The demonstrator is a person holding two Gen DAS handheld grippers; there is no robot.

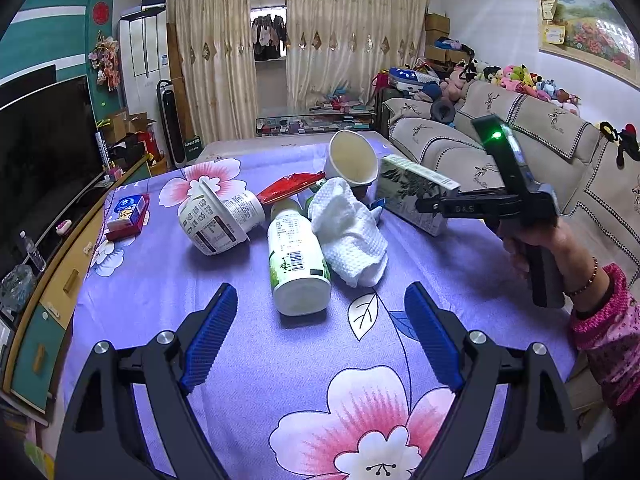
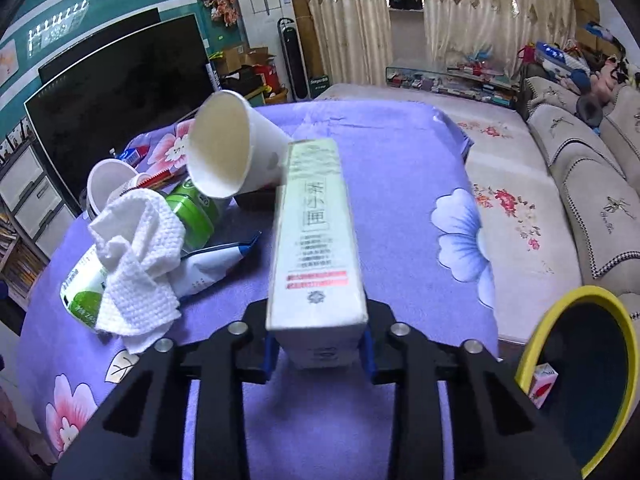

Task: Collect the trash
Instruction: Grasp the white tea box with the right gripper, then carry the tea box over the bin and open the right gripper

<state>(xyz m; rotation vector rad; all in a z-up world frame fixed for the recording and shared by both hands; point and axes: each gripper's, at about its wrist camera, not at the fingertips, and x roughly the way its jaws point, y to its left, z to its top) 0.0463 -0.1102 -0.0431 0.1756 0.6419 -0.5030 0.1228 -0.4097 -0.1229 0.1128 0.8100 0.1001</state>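
A pile of trash lies on the purple floral tablecloth [image 1: 280, 360]: a white yogurt bottle [image 1: 298, 264] on its side, a crumpled white paper towel [image 1: 352, 232], an overturned white tub [image 1: 218, 220], a red wrapper [image 1: 288, 188] and a white paper cup [image 1: 354, 160]. My left gripper [image 1: 320, 336] is open and empty, just short of the bottle. My right gripper [image 2: 318, 354] is shut on a long white carton [image 2: 316, 240] and holds it above the table. The right gripper [image 1: 432, 205] and the carton [image 1: 416, 194] also show at the right of the left wrist view.
A yellow-rimmed dark bin [image 2: 592, 380] with a small red-and-white box [image 2: 543, 385] inside stands at the table's right edge. A blue-and-red tissue pack [image 1: 128, 216] lies at the far left. A TV [image 1: 44, 152] stands left, a sofa [image 1: 520, 152] right.
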